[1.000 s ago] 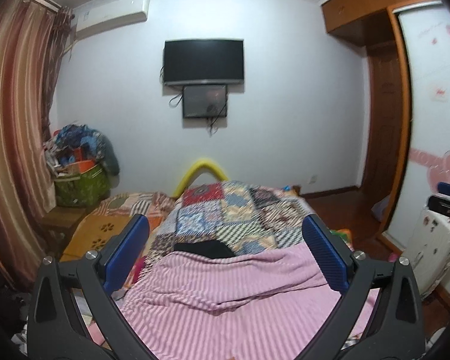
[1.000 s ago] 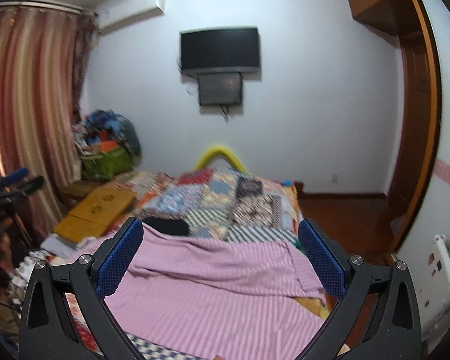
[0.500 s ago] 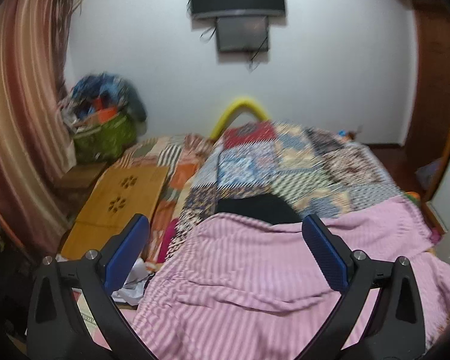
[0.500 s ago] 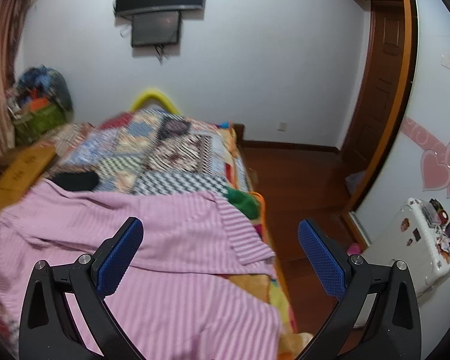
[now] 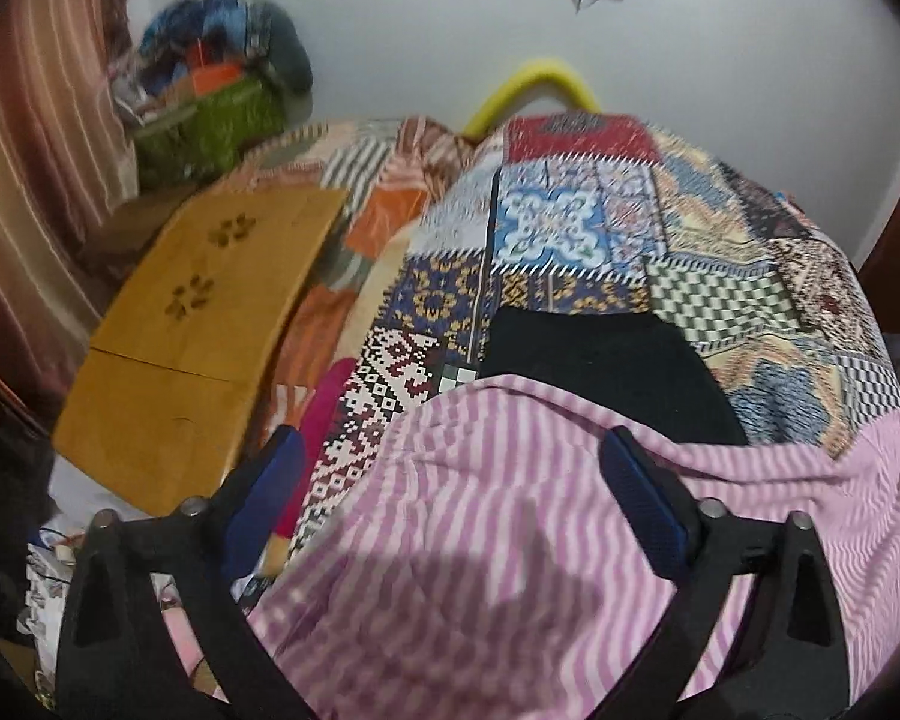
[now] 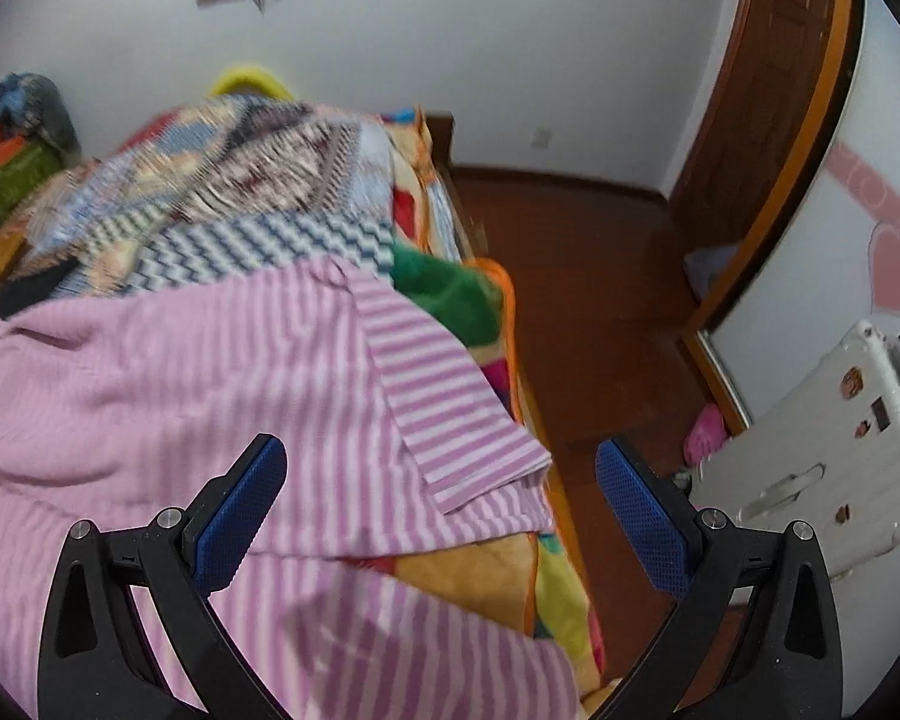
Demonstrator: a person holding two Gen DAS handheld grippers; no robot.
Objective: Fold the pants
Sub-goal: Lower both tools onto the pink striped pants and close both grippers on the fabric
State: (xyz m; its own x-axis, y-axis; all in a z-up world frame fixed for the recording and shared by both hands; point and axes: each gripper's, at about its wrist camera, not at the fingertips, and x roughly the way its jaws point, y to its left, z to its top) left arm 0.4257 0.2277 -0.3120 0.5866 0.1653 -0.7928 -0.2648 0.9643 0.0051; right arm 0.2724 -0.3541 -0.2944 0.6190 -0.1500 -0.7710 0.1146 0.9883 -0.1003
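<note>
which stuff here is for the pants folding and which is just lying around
For the job:
pink striped cotton pants
left hand-held gripper, open
right hand-held gripper, open

Lying about:
black folded cloth
patchwork quilt
wooden paw-print board
white stickered suitcase

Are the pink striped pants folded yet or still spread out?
Mostly spread: the pink striped pants drape across the bed, one end lapped over near its edge.

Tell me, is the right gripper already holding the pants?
No: the right gripper is open above the striped pants, nothing between its blue pads.
</note>
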